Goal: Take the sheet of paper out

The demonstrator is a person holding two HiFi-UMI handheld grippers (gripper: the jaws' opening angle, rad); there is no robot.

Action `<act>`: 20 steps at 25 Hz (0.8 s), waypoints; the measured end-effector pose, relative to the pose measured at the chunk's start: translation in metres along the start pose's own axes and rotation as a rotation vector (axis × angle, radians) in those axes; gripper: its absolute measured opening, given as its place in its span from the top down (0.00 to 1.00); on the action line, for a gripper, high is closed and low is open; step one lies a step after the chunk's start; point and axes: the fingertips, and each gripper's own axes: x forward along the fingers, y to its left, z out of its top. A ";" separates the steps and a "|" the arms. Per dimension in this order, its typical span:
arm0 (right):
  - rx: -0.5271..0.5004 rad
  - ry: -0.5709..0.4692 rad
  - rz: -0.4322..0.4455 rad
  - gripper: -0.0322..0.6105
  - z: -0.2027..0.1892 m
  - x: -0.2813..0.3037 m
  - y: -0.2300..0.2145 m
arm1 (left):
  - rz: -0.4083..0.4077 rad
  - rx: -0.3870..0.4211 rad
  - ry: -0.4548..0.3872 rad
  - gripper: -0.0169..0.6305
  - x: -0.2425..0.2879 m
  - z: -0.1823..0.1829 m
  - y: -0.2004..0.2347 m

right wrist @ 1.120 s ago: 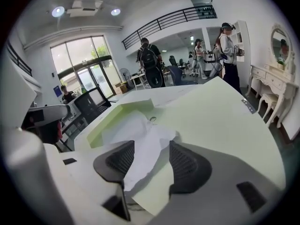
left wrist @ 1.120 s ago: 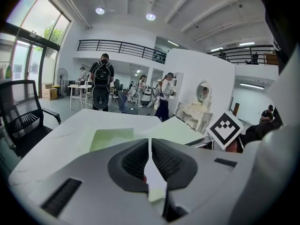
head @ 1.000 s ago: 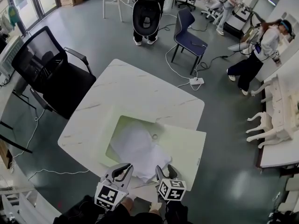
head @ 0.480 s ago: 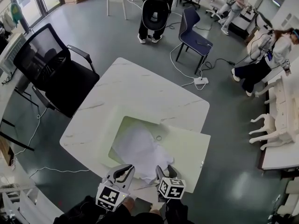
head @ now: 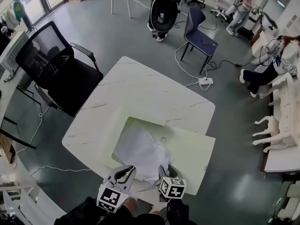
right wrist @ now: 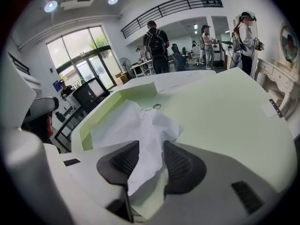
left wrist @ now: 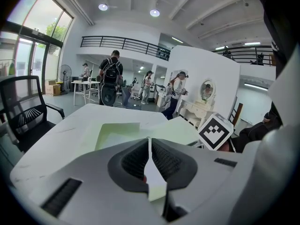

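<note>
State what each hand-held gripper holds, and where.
Left hand-held gripper pinches the green folder's near edge. Right hand-held gripper, jaws just closing, straddles the white paper's near corner, not yet gripping.

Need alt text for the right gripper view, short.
The right gripper straddles the near corner of a crumpled white paper; its jaws have just been closing but are not yet pinching it. The paper lies in an open pale green box on a white table; people stand in the hall behind.
</note>
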 end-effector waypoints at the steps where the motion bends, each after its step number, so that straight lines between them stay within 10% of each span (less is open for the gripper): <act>1: -0.006 0.000 -0.002 0.67 0.001 0.001 0.001 | 0.003 -0.002 0.000 0.91 0.000 -0.001 0.001; 20: -0.024 -0.025 -0.050 0.88 0.007 0.000 0.000 | 0.012 -0.011 -0.003 0.91 -0.005 -0.005 0.010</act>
